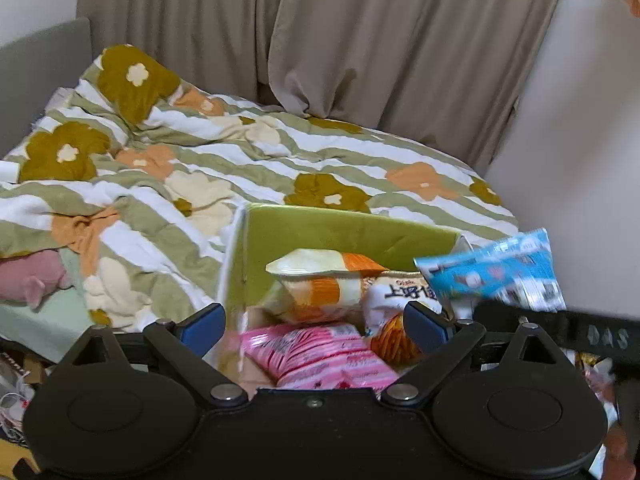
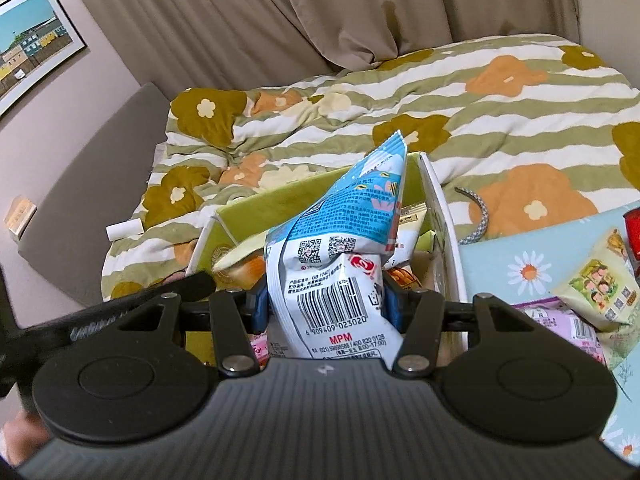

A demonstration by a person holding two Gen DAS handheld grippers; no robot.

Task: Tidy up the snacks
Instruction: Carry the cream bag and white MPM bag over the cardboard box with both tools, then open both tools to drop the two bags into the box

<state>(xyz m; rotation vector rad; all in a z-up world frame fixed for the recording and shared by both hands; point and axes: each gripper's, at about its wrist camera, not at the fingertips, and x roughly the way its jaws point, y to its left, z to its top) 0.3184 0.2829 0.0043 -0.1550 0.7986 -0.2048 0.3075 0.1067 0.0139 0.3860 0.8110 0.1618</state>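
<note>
Right gripper [image 2: 326, 306]: black plastic frame, blue rubber pads, jaws pinching a crinkled blue-and-white foil snack bag [image 2: 344, 256] at its lower half, barcode side facing the camera, the bag's pointed top tilted up over the box. Box [image 2: 436, 216]: rectangular, stiff white walls with a smooth lime-green lining, open at the top, standing on the bed. Inside it, seen from the left wrist: a puffy cream-and-orange packet [image 1: 320, 284] near the far wall, a glossy pink striped packet [image 1: 320, 352] nearest the camera, a white packet with dark lettering [image 1: 396, 296] beside them. Left gripper [image 1: 316, 324]: same build, jaws spread wide with nothing between them, hovering over the box's near edge. Quilt [image 2: 500, 120]: soft, rumpled cotton, green and white stripes with mustard, orange and cream flowers. To the right of the box, a pale blue daisy-print sheet [image 2: 512, 252] carries a cream cartoon-printed packet [image 2: 596, 288]. Beige pleated curtain [image 1: 360, 40] behind the bed
</note>
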